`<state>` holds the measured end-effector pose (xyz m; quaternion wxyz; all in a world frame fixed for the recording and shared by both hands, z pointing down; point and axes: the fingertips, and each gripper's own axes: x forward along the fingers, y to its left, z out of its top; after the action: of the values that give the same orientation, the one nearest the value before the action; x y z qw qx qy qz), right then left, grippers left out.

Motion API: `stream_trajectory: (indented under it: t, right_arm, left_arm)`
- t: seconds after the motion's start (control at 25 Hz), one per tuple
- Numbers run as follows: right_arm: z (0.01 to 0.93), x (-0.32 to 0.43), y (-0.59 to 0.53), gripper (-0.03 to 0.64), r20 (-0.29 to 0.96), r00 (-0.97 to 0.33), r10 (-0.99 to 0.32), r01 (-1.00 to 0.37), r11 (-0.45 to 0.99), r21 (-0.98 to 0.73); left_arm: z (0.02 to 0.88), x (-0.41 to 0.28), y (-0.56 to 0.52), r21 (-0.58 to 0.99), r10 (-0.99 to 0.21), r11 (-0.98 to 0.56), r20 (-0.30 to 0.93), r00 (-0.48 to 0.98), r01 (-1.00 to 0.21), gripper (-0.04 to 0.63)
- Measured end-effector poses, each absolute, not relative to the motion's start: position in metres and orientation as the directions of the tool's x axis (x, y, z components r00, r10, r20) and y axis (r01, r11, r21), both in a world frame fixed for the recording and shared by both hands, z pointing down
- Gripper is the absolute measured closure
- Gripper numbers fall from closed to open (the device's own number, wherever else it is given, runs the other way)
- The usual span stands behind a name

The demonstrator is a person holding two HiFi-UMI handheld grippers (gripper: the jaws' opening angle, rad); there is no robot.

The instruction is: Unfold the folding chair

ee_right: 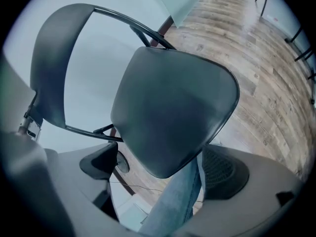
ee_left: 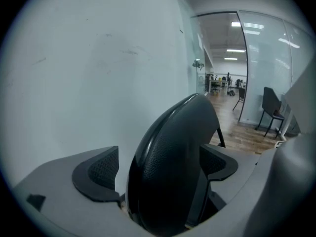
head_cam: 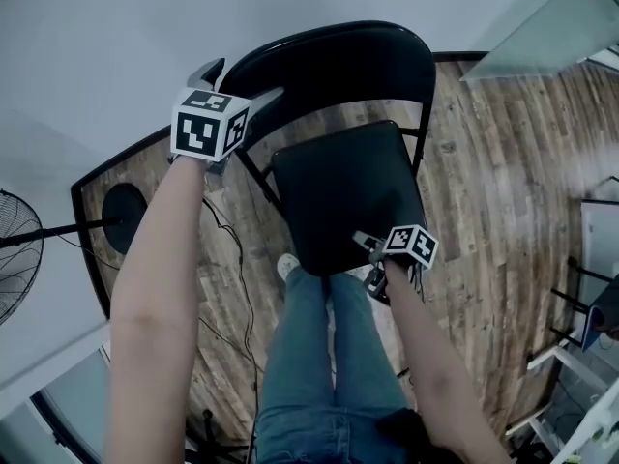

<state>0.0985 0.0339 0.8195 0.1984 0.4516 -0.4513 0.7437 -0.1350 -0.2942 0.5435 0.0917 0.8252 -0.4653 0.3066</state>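
Observation:
The black folding chair stands against the white wall, with its curved backrest (head_cam: 329,61) above the seat (head_cam: 348,196). My left gripper (head_cam: 242,80) straddles the backrest's left end. In the left gripper view the backrest (ee_left: 168,157) fills the space between the jaws, and a strip of wall shows between it and the left pad (ee_left: 98,172), so the jaws are open. My right gripper (head_cam: 370,254) is at the seat's front edge. In the right gripper view the seat (ee_right: 173,112) hangs over the wide gap between the pads (ee_right: 224,172), and neither pad touches it.
The person's legs in jeans (head_cam: 324,356) stand just before the seat. A floor fan (head_cam: 14,249) and a round base (head_cam: 126,216) are at the left, and a cable (head_cam: 237,278) lies on the wood floor. Metal furniture (head_cam: 590,298) stands at the right. Another chair (ee_left: 270,107) is by the glass partition.

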Motion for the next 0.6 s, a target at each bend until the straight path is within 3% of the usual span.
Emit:
stream_trajectory:
  t: [0.2, 0.4, 0.6]
  right_arm:
    - [0.776, 0.098, 0.039, 0.098, 0.866, -0.496, -0.062, -0.79, -0.382, -0.479]
    - [0.734, 0.095, 0.037, 0.1, 0.874, -0.486, 0.009, -0.864, -0.152, -0.479]
    - [0.695, 0.105, 0.028, 0.1, 0.896, -0.445, -0.01, -0.894, -0.05, -0.445]
  left_arm:
    - [0.524, -0.134, -0.273, -0.18, -0.72, -0.547, 0.599, 0.35, -0.817, 0.071]
    - [0.508, -0.133, -0.244, -0.132, -0.726, -0.499, 0.604, 0.33, -0.857, 0.069]
    - [0.49, -0.124, -0.212, -0.107, -0.716, -0.494, 0.613, 0.334, -0.863, 0.067]
